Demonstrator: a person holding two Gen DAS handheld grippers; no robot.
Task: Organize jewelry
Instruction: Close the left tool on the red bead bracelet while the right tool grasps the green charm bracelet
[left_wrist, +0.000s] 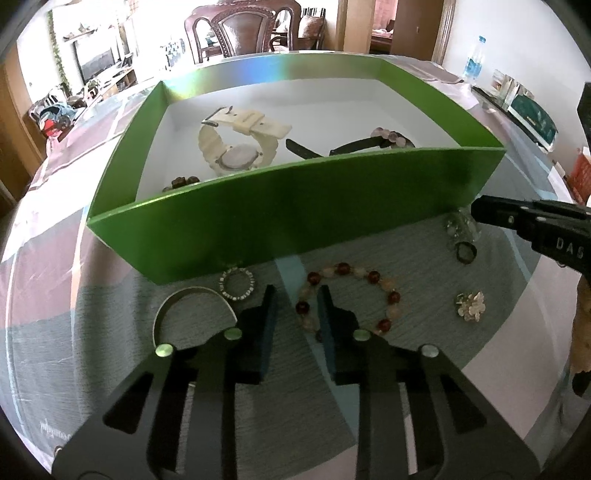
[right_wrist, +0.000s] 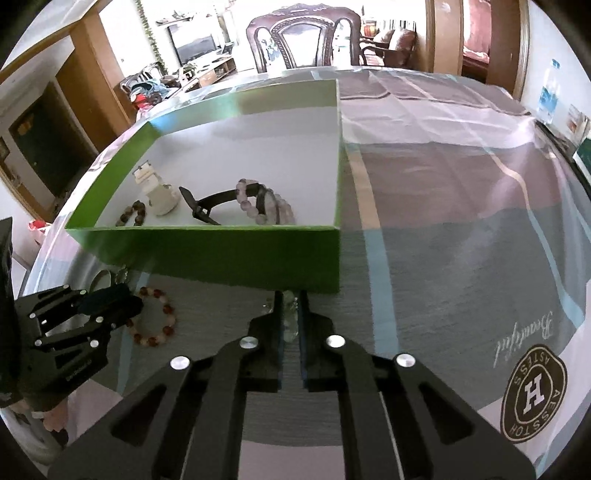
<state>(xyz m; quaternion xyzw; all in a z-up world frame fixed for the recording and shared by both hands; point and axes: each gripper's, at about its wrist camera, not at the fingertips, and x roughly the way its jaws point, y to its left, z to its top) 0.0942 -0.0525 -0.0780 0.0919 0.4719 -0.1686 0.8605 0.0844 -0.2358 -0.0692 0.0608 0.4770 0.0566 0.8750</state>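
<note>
Jewelry: a clear bead bracelet (right_wrist: 290, 317) sits pinched in the right gripper (right_wrist: 290, 295), just before the green box (right_wrist: 207, 251); the left gripper (left_wrist: 295, 295), jaws slightly apart and empty, straddles a red bead bracelet (left_wrist: 347, 291).

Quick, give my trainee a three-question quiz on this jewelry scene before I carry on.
1. True or false: the cream watch lies inside the green box.
2. What sits between the right hand-held gripper fingers?
A. a clear crystal piece
B. the flower brooch
C. the silver bangle
3. Fill in: the left hand-held gripper straddles one side of the red-and-pale beaded ____.

Key: 1 true; 2 A (crystal piece); 3 bracelet.
</note>
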